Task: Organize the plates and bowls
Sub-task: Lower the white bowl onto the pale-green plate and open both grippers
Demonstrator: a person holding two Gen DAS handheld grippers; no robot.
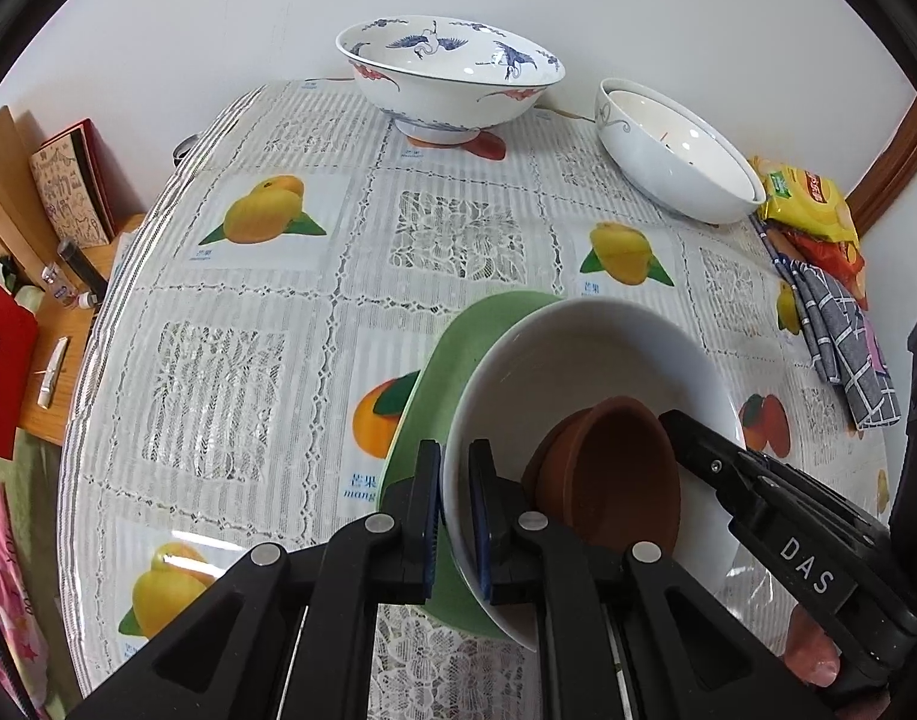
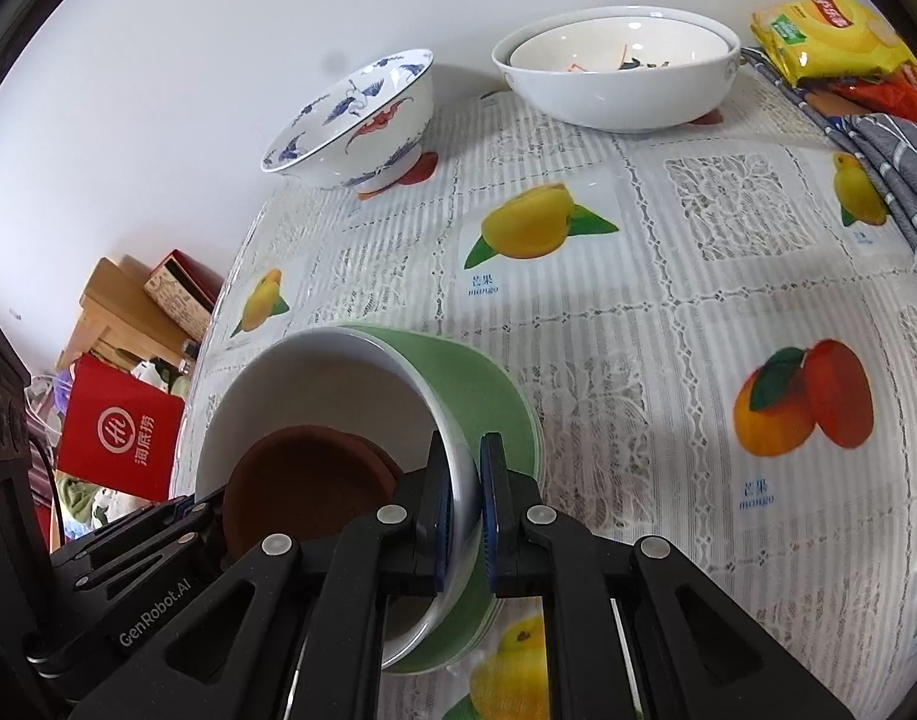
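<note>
Both grippers clamp opposite rims of the white bowl (image 1: pixel 578 372): left gripper (image 1: pixel 455 516) on its left rim, right gripper (image 2: pixel 479 516) on its right; brown cup (image 1: pixel 608 468) inside, green plate (image 1: pixel 458 348) beneath, on the table.

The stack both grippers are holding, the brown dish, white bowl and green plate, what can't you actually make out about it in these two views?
- Brown dish: its near part is hidden behind the fingers of the left gripper in the left wrist view.
- Green plate: mostly covered by the white bowl; whether it rests on the table or is lifted cannot be told.
- Right gripper: the rim section it clamps is hidden by its pads.
</note>
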